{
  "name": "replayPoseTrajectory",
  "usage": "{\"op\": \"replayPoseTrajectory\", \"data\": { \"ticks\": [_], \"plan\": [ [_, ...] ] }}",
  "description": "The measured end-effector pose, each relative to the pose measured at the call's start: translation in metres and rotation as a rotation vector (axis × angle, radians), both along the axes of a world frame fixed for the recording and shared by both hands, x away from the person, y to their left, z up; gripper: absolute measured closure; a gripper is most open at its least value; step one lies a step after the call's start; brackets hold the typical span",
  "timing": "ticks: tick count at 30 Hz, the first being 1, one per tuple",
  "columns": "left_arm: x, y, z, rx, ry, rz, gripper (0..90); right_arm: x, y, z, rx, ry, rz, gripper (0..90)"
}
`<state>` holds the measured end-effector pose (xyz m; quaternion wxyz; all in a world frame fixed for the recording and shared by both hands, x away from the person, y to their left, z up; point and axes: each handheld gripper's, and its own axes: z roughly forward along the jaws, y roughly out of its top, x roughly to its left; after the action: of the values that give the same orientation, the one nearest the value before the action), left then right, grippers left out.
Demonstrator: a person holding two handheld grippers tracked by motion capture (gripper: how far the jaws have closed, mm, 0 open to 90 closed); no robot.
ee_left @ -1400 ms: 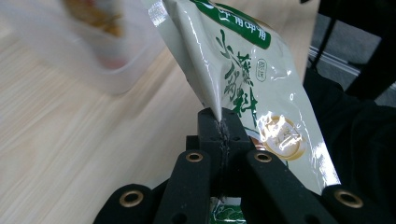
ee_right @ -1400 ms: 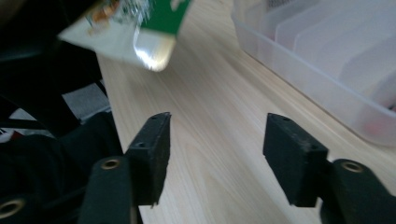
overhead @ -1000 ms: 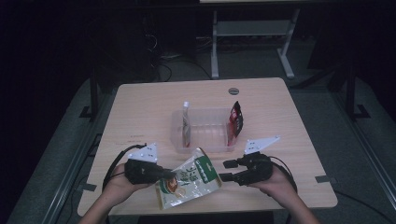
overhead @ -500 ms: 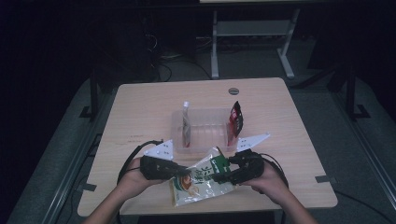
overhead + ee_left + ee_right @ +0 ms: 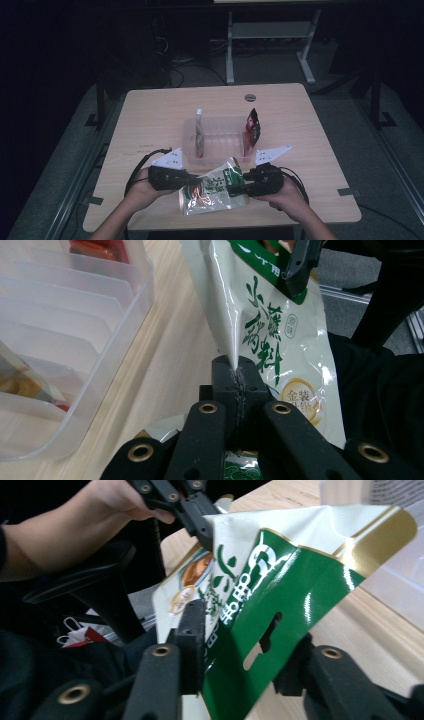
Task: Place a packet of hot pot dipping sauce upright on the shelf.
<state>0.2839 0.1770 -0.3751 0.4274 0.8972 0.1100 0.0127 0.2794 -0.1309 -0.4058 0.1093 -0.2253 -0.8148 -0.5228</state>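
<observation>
Seasoning pouch [image 5: 212, 191] hangs over the table's near edge before the clear bin [image 5: 220, 140], left gripper [image 5: 235, 382] clamping its side seam while the right gripper [image 5: 240, 645], jaws just closing, straddles the green header unpressed.

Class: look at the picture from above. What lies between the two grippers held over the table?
In the high view, the green and white packet spans between the left gripper and the right gripper.

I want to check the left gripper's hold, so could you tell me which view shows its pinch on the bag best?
The left gripper view: the left gripper is shut on the snack bag edge. The high view shows it small; the right gripper view, far off.
</observation>
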Motion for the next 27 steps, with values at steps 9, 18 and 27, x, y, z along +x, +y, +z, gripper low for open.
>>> {"op": "replayPoseTrajectory", "data": {
  "ticks": [9,18,27],
  "plan": [
    [0.002,0.0,-0.001,0.0,-0.003,0.007,89.6,-0.001,-0.001,0.0,0.004,-0.004,0.016,79.2],
    [0.006,-0.002,-0.008,-0.007,0.009,0.006,89.5,-0.003,-0.001,0.002,0.022,-0.009,0.05,88.0],
    [0.008,-0.004,-0.016,-0.005,0.007,0.016,80.2,-0.005,0.0,0.005,0.041,-0.015,0.05,89.4]
  ]
}}
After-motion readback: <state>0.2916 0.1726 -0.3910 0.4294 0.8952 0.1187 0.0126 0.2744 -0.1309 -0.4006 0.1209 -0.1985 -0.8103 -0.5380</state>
